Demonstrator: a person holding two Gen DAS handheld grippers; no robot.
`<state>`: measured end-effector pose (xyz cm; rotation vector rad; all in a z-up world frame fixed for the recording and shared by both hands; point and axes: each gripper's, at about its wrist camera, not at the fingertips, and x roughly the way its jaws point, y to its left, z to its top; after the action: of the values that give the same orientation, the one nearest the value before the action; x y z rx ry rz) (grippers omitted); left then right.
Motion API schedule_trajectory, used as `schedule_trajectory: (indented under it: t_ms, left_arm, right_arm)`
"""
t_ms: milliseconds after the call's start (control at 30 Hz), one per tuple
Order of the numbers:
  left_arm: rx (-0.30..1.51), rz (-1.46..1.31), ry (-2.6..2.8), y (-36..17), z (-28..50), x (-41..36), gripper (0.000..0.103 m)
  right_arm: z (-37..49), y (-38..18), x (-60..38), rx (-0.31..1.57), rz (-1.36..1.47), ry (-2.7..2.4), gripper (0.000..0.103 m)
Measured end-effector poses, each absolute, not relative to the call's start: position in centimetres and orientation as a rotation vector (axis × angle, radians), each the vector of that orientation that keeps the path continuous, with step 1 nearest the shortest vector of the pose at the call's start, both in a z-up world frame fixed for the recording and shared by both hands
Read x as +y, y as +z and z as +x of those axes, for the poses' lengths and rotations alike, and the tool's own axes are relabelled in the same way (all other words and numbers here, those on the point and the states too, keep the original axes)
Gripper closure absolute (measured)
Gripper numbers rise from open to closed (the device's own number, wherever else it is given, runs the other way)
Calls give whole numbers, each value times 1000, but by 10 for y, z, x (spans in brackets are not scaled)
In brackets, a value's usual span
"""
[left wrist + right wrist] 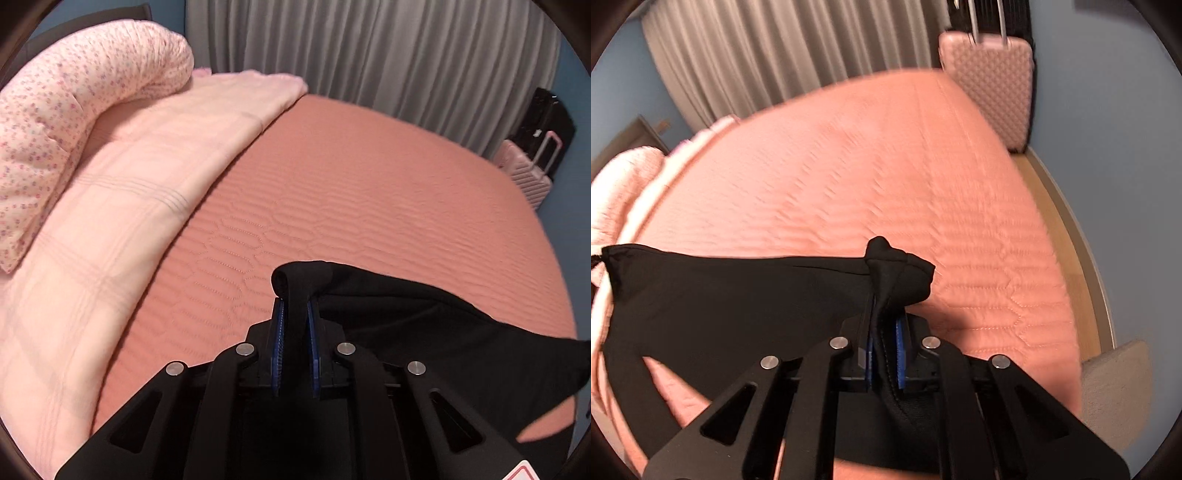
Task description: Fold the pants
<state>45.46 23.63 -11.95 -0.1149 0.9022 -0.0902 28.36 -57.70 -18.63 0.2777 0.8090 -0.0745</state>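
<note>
The black pants (pixel 443 332) hang stretched above a salmon quilted bed (pixel 351 192). My left gripper (pixel 295 306) is shut on one bunched corner of the pants, which sticks out past the blue pads. In the right wrist view the pants (pixel 738 306) spread to the left, and my right gripper (pixel 884 306) is shut on another bunched corner. The cloth sags between the two grippers over the bed (pixel 868 166). A drawstring end shows at the far left edge of the pants.
A pale pink folded blanket (pixel 129 192) and a floral pillow (pixel 74 122) lie on the left of the bed. Grey curtains (pixel 369 48) hang behind. A pink suitcase (pixel 993 85) stands at the far corner. Wooden floor (pixel 1067 236) runs along the bed's right side.
</note>
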Motion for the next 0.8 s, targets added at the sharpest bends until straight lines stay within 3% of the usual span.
schedule_trajectory:
  t_ms: [200, 233, 300, 500, 600, 700, 767, 800]
  left_arm:
    - [825, -97, -171, -44, 328, 235, 94]
    - [816, -89, -178, -37, 300, 241, 100]
    - [817, -73, -167, -34, 260, 253, 103]
    - [996, 25, 28, -115, 184, 307, 103]
    - [1097, -39, 71, -161, 166, 318, 103]
    - [1120, -285, 4, -189, 156, 315, 98]
    - [1112, -381, -11, -206, 155, 296, 84]
    - [1112, -394, -16, -213, 156, 285, 69]
  right_arm:
    - [192, -108, -520, 720, 146, 41, 95]
    - [171, -102, -509, 719, 119, 55, 95]
    - [131, -101, -495, 737, 86, 72, 95]
    - [54, -190, -474, 992, 73, 76, 93]
    - [37, -227, -474, 1054, 121, 27, 87]
    - [24, -222, -481, 984, 178, -94, 61]
    - [18, -206, -484, 929, 170, -206, 41]
    - [14, -199, -485, 910, 163, -238, 29]
